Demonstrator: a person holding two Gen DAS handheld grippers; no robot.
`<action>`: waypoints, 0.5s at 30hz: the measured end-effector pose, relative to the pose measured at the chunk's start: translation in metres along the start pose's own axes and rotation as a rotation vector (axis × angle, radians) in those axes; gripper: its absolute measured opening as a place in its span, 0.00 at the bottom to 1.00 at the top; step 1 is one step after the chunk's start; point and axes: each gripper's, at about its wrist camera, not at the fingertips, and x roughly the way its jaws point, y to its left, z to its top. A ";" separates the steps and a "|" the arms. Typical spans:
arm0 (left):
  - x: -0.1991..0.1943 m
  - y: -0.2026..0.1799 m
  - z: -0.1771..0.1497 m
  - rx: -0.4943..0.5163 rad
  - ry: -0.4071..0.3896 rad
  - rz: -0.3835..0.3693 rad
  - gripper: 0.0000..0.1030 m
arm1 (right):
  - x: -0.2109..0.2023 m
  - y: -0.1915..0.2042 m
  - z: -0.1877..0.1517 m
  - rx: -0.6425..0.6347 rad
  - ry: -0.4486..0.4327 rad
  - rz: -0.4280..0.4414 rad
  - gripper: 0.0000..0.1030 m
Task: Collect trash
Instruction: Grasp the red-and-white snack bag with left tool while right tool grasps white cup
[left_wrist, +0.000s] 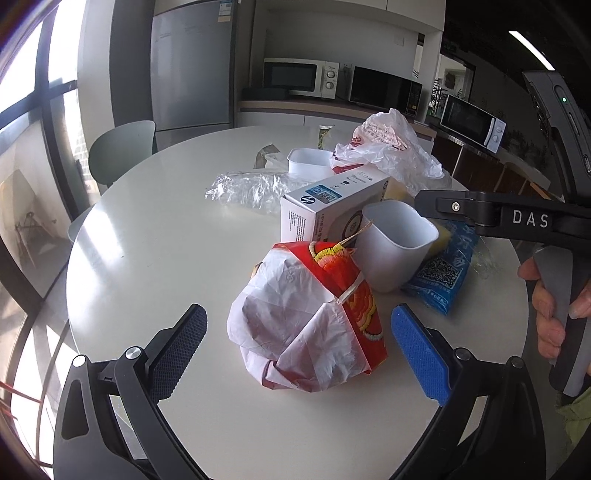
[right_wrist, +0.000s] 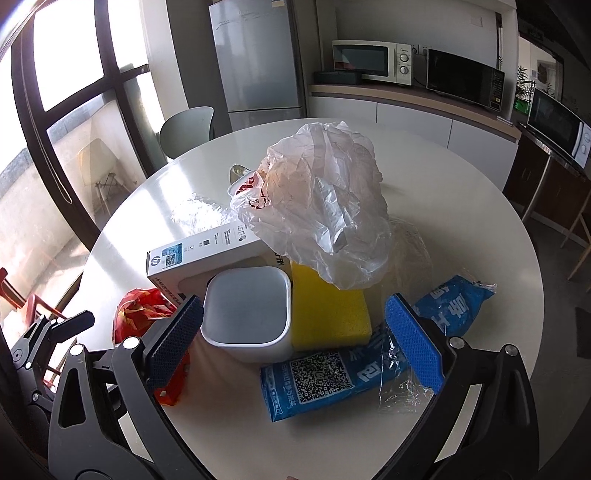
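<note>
A crumpled red and white wrapper (left_wrist: 306, 317) lies on the round white table (left_wrist: 147, 258), between the open fingers of my left gripper (left_wrist: 299, 347); whether they touch it I cannot tell. Behind it stand a white bin (left_wrist: 395, 243) and a white HP box (left_wrist: 325, 206). My right gripper (right_wrist: 295, 339) is open above the white bin (right_wrist: 247, 310), a yellow sponge (right_wrist: 328, 314) and a blue packet (right_wrist: 369, 350). A crumpled clear plastic bag (right_wrist: 325, 206) lies on the box (right_wrist: 199, 254). The wrapper shows red in the right wrist view (right_wrist: 144, 310).
Clear cellophane (left_wrist: 255, 188), a white tub (left_wrist: 308, 160) and a plastic bag (left_wrist: 391, 147) lie further back on the table. A green chair (left_wrist: 122, 151) stands behind the table. A fridge (right_wrist: 258, 55) and microwaves (right_wrist: 373, 61) line the far wall.
</note>
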 end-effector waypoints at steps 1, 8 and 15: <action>0.002 0.000 0.000 0.003 0.004 0.003 0.95 | 0.004 0.001 0.001 -0.001 0.008 0.002 0.85; 0.015 0.001 0.000 0.042 0.025 0.001 0.95 | 0.028 0.006 0.005 -0.016 0.070 -0.003 0.60; 0.015 0.009 -0.002 0.031 0.046 -0.032 0.62 | 0.036 0.015 -0.003 -0.038 0.102 -0.008 0.20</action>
